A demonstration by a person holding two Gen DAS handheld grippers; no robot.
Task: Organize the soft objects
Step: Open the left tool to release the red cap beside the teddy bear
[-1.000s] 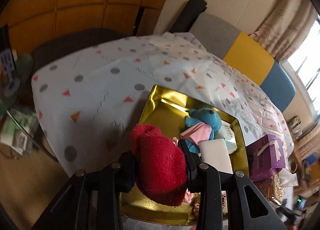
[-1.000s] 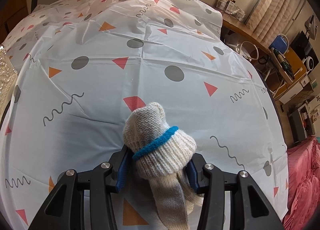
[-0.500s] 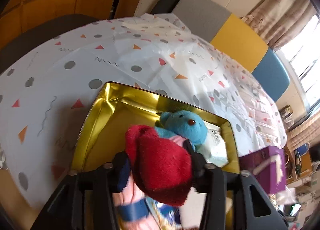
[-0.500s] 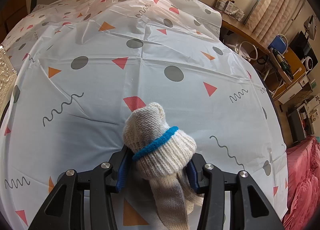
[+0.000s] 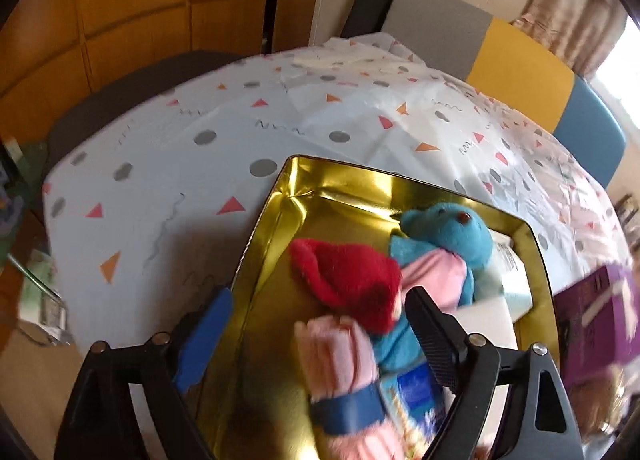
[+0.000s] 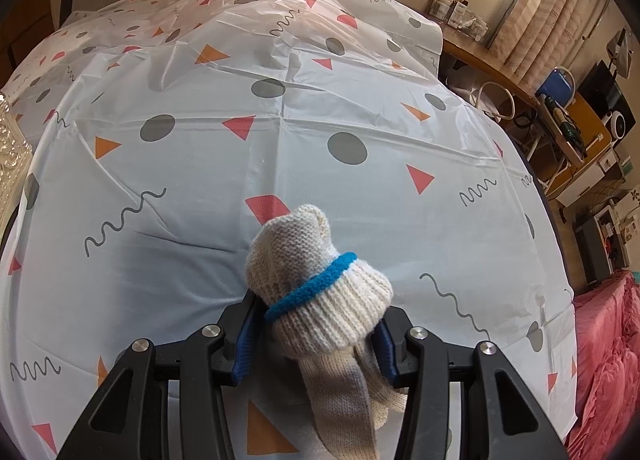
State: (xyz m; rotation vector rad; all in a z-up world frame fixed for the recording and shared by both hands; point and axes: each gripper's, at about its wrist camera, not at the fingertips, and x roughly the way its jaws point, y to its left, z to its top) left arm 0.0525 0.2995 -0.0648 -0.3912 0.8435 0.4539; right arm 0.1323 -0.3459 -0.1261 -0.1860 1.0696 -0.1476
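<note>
Spreading over the gold tin (image 5: 280, 215), the left tongs (image 5: 320, 324) have just been opening, and the red sock bundle (image 5: 348, 280) sits between the parted jaws with neither pad pressing it; it lies low in the middle of the frame, against the blue teddy (image 5: 448, 232) and above a pink rolled cloth (image 5: 340, 360) with a dark band. Whether the bundle has settled or is mid-drop cannot be told through the blur.

The right tongs (image 6: 316, 336) are clamped on a cream knitted glove bundle (image 6: 316, 284) with a blue band, low in its frame over the patterned bench cover (image 6: 200, 179), well apart from the tin.

Risks, as I judge them: the red bundle could roll off the crowded pile onto the cover, since the teddy and cloth leave little flat floor on that side. Pulling the left tongs back could snag the fuzzy fabric on a pad. The purple box (image 5: 592, 324) at the right edge crowds the tin's flank, and the glove's loose fingers may catch on the rim.
</note>
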